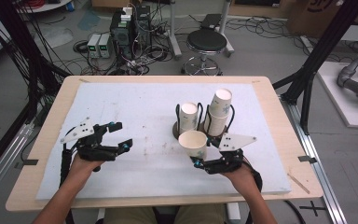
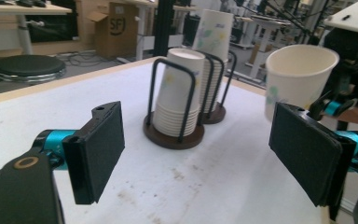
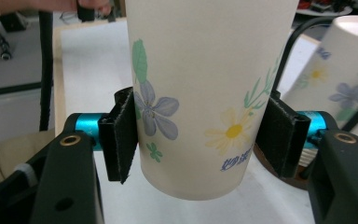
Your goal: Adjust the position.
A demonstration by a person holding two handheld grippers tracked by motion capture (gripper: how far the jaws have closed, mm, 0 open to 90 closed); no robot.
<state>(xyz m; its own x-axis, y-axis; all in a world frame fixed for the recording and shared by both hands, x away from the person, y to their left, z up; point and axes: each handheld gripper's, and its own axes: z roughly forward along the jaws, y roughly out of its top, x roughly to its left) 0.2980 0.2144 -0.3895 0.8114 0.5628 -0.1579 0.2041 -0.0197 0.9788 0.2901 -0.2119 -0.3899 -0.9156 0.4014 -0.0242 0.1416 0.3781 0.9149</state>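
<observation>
Paper cup (image 1: 193,144), floral print, mouth up: clamped by its lower wall between the pads of the right gripper (image 1: 199,163), raised over the white mat (image 1: 135,116) just in front of the two cup holders; its rim is cut off at the top of the right gripper view. Near holder (image 2: 173,135): stack of upside-down cups (image 2: 179,93) inside black wire hoops. Far holder (image 1: 216,133): taller upside-down stack (image 1: 219,111), its base partly hidden behind the held cup. Left gripper (image 1: 119,136): jaws spread wide with nothing between them, well apart on the mat's left. Wooden table (image 1: 42,144): its edge frames the mat.
</observation>
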